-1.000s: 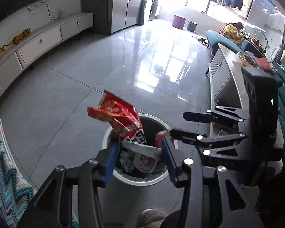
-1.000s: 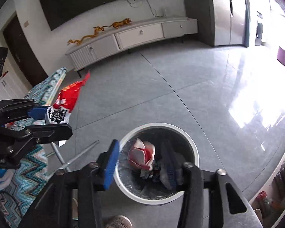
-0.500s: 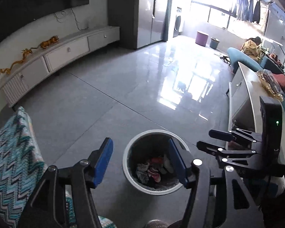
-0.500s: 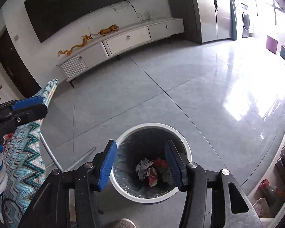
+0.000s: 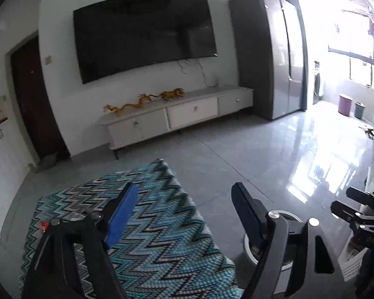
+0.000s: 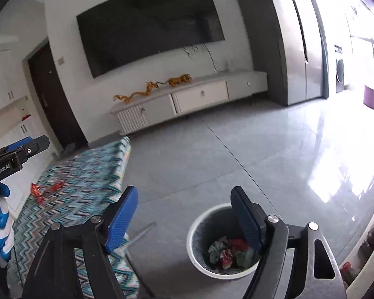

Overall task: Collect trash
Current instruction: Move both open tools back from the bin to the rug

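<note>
The white-rimmed trash bin point(image 6: 195, 226) stands on the floor with crumpled red and grey wrappers point(image 6: 226, 250) inside. My right gripper point(image 6: 184, 189) hovers above and left of it, jaws opening, nothing between the blue pads. My left gripper point(image 5: 185, 186) hangs over the zigzag-cloth table point(image 5: 149, 224), jaws also opening and empty; the bin's rim point(image 5: 290, 214) peeks out behind its right finger. Red wrapper scraps point(image 6: 38, 189) lie on the cloth's far left. Each gripper shows at the edge of the other's view: the left gripper point(image 6: 33, 145) and the right gripper point(image 5: 345, 200).
A blue-and-white gloved hand point(image 6: 2, 224) holds the left gripper. A white TV console point(image 5: 187, 114) with gold figurines runs along the far wall under a large dark screen. A tall grey cabinet point(image 5: 274, 62) stands at right. Glossy grey floor point(image 6: 261, 149) stretches beyond the bin.
The left gripper let go of a red snack bag, which is now in the bin. Both grippers rose, tilted up and opened wider; the left swung over the cloth table.
</note>
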A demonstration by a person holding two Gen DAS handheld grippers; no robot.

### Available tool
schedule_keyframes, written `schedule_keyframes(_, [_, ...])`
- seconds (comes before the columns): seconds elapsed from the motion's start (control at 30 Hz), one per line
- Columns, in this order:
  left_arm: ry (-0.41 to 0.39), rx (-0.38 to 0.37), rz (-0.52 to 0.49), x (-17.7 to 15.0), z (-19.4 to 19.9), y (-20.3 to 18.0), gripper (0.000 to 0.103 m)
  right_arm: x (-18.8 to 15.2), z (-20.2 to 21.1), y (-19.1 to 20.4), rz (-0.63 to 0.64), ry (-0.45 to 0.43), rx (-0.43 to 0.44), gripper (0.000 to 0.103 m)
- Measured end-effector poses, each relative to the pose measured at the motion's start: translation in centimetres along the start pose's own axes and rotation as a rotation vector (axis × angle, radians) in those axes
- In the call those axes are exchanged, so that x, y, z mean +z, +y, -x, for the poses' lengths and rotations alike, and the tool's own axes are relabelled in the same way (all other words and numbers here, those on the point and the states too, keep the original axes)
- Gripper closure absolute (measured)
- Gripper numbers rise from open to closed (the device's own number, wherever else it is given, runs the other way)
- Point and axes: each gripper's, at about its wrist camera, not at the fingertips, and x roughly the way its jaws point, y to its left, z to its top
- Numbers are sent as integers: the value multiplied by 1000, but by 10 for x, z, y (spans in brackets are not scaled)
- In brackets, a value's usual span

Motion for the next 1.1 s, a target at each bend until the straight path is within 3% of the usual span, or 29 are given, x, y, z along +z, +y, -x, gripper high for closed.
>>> schedule_keyframes(0.3, [-100,172,103,-12,68,77,23,12,27,62,82,-69,78,18])
schedule_keyframes(0.57, [-154,241,160,-29,114,114,22,15,39,113,148,-89,129,17])
schedule_keyframes(0.8, [-168,299,191,-47,131,147,22,17,42,150,197,-92,169,17])
schedule_keyframes(1.1, [-149,339,239,-59,126,188,22,19,28,193,249,-66,217,17])
